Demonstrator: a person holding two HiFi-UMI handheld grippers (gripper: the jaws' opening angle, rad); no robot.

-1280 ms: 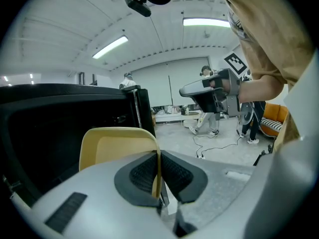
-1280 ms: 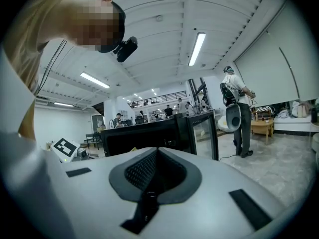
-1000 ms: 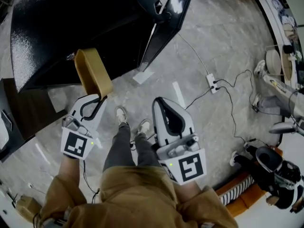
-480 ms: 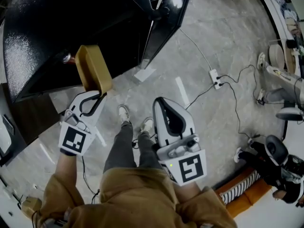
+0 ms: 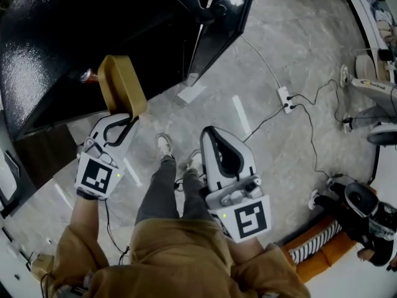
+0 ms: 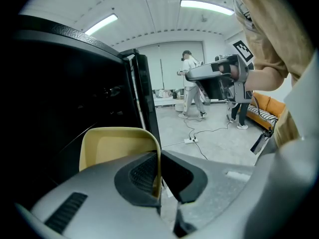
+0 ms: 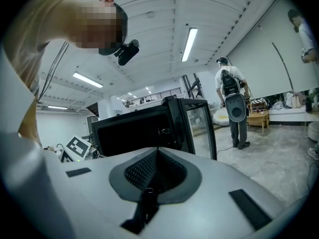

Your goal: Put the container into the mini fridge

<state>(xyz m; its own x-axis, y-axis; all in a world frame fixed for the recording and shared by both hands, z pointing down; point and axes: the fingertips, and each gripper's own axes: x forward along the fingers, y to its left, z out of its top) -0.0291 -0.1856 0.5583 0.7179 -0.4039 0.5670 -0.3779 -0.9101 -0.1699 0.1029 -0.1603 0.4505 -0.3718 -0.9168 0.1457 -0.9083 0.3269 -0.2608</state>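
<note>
Risked losing the container (image 5: 121,87) on the way in: gripped by one thin side wall only, tilted on edge, and so liable to swivel or slide out of the pinch at any jolt. Could also have clipped the front edge of the mini fridge (image 5: 68,36) or its open door (image 5: 226,17), at the upper middle of the head view, with so narrow an approach between the two (judged from the present angle alone). Showed the left tongs (image 6: 158,180) pinching that yellow wall, nearly closed, with only the wall's thickness between them. Kept the container at the upper left of the head view, in the air close against the fridge's dark front, not visibly inside. Showed the right tongs (image 7: 153,176) pressed together on nothing, at the frame's centre, well apart from fridge and container. Left a power strip (image 5: 286,98) lying on the floor (image 5: 279,42) to the right, a trip hazard if stepping that way.
</note>
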